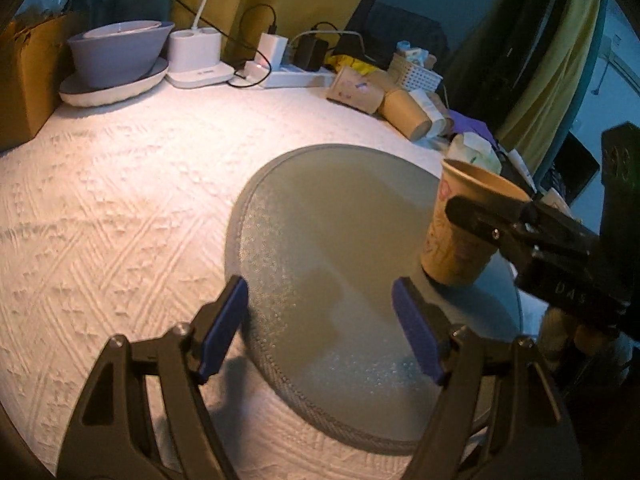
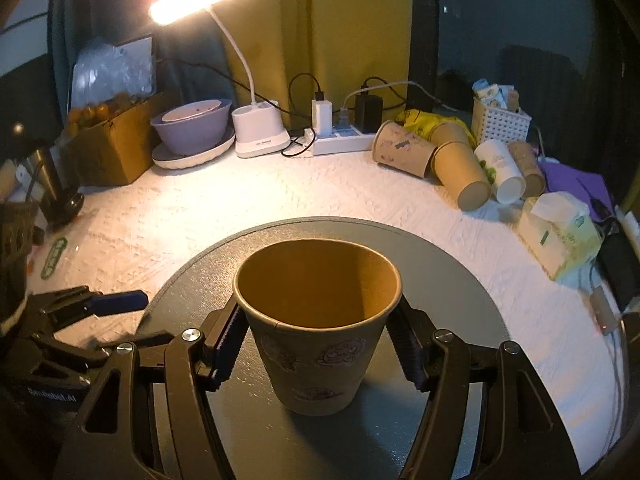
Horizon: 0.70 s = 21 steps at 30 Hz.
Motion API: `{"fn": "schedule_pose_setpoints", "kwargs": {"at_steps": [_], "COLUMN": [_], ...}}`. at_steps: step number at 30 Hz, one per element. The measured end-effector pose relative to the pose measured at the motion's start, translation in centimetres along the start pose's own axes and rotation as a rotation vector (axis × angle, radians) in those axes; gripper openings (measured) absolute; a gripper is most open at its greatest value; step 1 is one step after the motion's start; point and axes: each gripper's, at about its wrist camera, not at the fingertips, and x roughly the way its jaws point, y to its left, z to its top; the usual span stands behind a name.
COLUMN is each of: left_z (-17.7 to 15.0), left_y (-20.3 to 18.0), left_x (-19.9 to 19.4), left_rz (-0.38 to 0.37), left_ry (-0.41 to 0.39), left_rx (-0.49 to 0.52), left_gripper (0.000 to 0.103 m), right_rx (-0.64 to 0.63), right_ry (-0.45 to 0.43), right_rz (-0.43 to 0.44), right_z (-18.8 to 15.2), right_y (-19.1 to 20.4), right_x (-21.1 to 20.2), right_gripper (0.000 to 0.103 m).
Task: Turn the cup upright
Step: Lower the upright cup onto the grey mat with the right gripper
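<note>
Most of your job looks done: the brown paper cup (image 2: 316,328) stands mouth-up at 3 o'clock on the round grey mat (image 1: 332,216). Your right tool (image 2: 316,344) hugs its sides, while your left tool (image 1: 320,328) gapes empty; what's left is letting go.

- white textured tablecloth (image 2: 280,200) covers the whole tabletop
- round grey mat (image 2: 460,280) lies right under and ahead of the right fingers (image 2: 224,344), with the brown paper cup (image 2: 320,344) standing upright on it, mouth up, between them
- far beyond the fingertips, along the back edge: purple bowl (image 2: 192,128) on a white plate (image 2: 192,158), white lamp base (image 2: 260,132), white power strip (image 2: 344,142) with chargers plugged in
- ahead and to the right of the fingers: a bunch of paper cups (image 2: 460,172) lying on their sides, a white basket (image 2: 500,124) behind them, a tissue pack (image 2: 560,232) nearer
- off to the left: cardboard box (image 2: 112,148)
</note>
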Motion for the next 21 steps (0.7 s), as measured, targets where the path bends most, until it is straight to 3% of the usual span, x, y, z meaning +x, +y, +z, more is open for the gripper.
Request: {"fn": "schedule_pose_setpoints", "kwargs": {"at_steps": [21], "left_z": [-1.3], "left_y": [-1.7], "left_x": [-1.4], "left_rz": [-0.018], "left_ry": [-0.006], "left_rx": [0.016], "left_gripper": [0.076], "right_rx": [-0.002], "right_ry": [0.008], "right_rz": [-0.034], "right_z": [-2.4], "right_y": [0.6], "right_x": [-1.7], "right_gripper": [0.069]}}
